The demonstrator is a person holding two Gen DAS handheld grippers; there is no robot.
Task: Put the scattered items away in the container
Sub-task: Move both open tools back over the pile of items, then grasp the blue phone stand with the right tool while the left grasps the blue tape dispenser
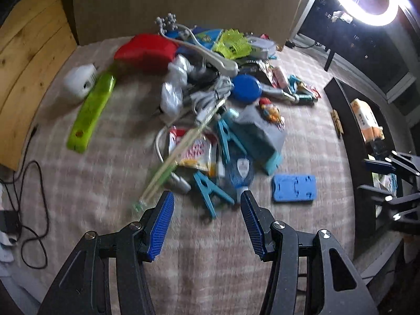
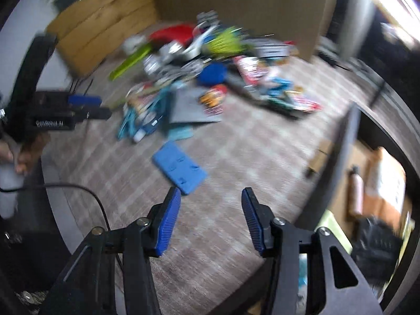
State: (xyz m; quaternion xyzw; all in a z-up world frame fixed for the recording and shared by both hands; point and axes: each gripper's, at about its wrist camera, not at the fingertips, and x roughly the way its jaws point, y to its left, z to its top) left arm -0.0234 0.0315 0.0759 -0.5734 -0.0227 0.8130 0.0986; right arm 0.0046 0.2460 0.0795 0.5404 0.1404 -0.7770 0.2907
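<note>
A heap of scattered items lies on a checked cloth (image 1: 105, 173). It includes teal clothes pegs (image 1: 210, 191), chopsticks (image 1: 181, 152), a snack packet (image 1: 197, 152), a blue disc (image 1: 245, 88) and a long green case (image 1: 92, 110). My left gripper (image 1: 207, 202) hangs open and empty just in front of the pegs. A flat blue block (image 1: 294, 191) (image 2: 179, 170) lies apart at the near right. My right gripper (image 2: 211, 199) is open and empty just short of that block. A dark container (image 1: 349, 120) (image 2: 346, 152) stands at the right with packets inside.
A large cardboard box (image 1: 183, 5) rises behind the heap. A wooden board (image 1: 31, 52) leans at the left, with a black cable (image 1: 31, 210) below it. A ring light (image 1: 367, 0) glares at the top right. A hand (image 2: 26, 155) holds the left gripper (image 2: 105, 106).
</note>
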